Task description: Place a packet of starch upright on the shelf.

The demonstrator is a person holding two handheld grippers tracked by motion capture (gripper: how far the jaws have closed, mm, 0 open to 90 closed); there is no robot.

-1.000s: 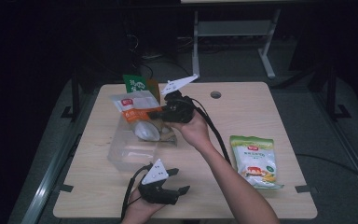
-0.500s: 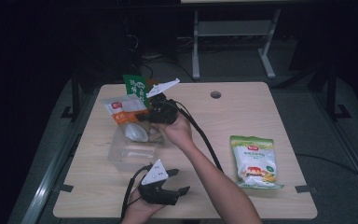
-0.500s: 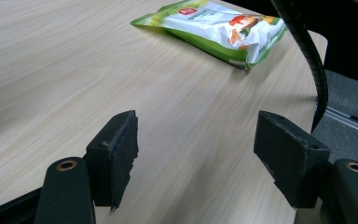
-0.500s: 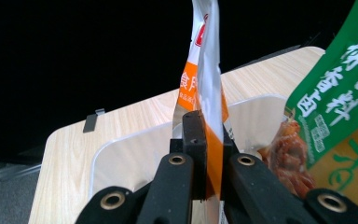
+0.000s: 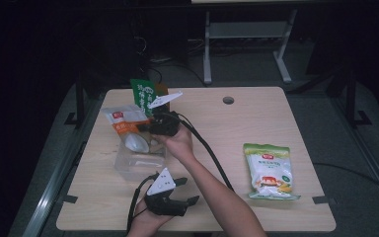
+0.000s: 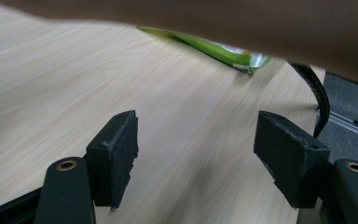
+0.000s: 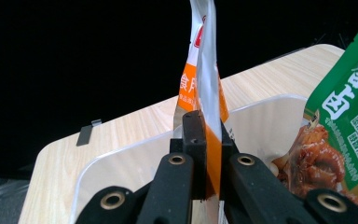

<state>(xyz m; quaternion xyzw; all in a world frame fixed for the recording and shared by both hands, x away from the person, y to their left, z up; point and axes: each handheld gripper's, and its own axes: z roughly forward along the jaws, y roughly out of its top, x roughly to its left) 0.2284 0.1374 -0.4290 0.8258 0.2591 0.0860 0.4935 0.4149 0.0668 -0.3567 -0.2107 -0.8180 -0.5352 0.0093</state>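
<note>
Right fingers (image 7: 199,154) shut tight on orange pack (image 7: 208,88), standing tall just above clear box (image 5: 140,163) with green pack (image 5: 144,96) beside, left fingers (image 6: 198,154) wide open, empty, low over desk (image 5: 256,123).

A pale, matt wood grain is shown by the bench (image 6: 51,74). The orange packet (image 7: 208,112) is glossy foil-like plastic; the clear container (image 7: 261,121) is smooth, translucent plastic. Worn, matt black rubber-like pads are seen on the fingers (image 6: 116,154).
</note>
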